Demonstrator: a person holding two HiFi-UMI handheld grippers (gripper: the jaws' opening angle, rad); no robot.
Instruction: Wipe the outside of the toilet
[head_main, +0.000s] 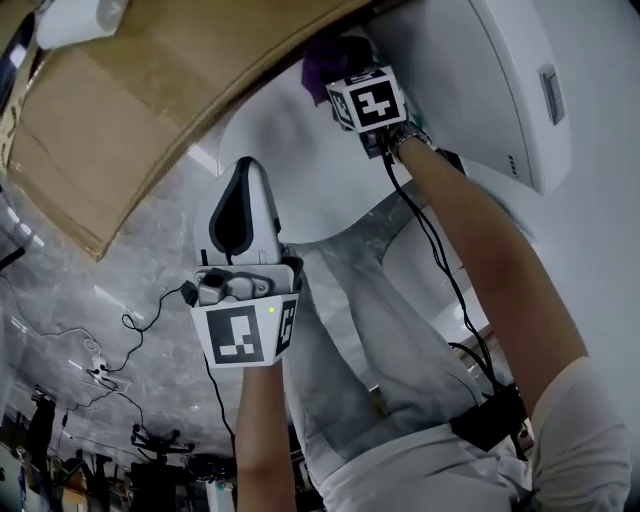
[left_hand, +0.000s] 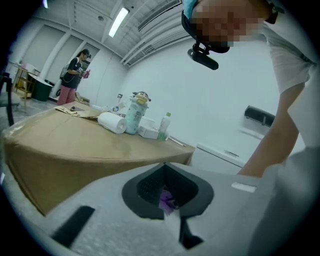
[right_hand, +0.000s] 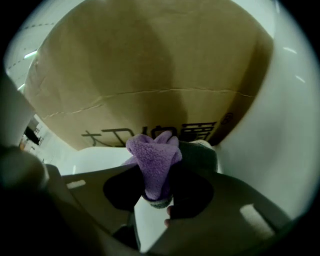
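The white toilet (head_main: 470, 70) fills the top right of the head view, with a brown cardboard sheet (head_main: 130, 100) beside it. My right gripper (head_main: 335, 72) is shut on a purple cloth (head_main: 320, 60) and presses it against the toilet just under the cardboard's edge. In the right gripper view the purple cloth (right_hand: 152, 160) bunches out of the jaws in front of the printed cardboard (right_hand: 150, 75), with white toilet surface (right_hand: 295, 125) at right. My left gripper (head_main: 240, 205) hangs lower in mid-air, pointing up, its jaws together. A small purple speck shows at the left gripper (left_hand: 167, 199) in its own view.
Cables (head_main: 120, 345) trail over the grey marble floor at lower left. A paper roll (left_hand: 112, 122) and bottles (left_hand: 136, 114) stand on the cardboard-covered top. A person (left_hand: 75, 75) stands far back. The holder's legs in pale trousers (head_main: 380, 340) are between the grippers.
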